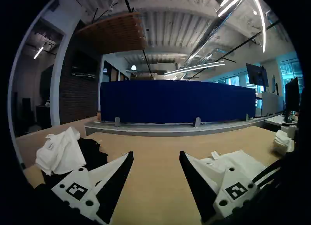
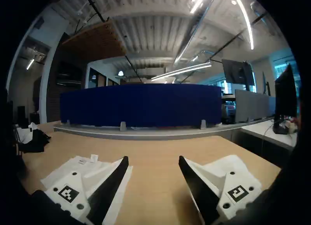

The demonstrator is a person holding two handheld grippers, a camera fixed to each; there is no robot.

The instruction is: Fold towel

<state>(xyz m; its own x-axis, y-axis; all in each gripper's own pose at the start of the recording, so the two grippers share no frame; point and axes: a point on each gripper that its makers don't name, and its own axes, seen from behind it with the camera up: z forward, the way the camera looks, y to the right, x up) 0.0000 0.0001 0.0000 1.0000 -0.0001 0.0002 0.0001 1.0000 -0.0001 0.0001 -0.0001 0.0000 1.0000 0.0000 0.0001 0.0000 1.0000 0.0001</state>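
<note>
The white towel [image 2: 83, 167] lies flat on the tabletop [image 2: 155, 151], in front of the blue divider [image 2: 140, 104], nearer its left end in the right gripper view. The right claw [image 2: 153, 157] and the left claw [image 1: 156, 152] both gape wide open and empty, facing the divider. A crumpled white cloth [image 1: 58, 153] sits on a black cloth [image 1: 93, 155] before the divider's left end.
</note>
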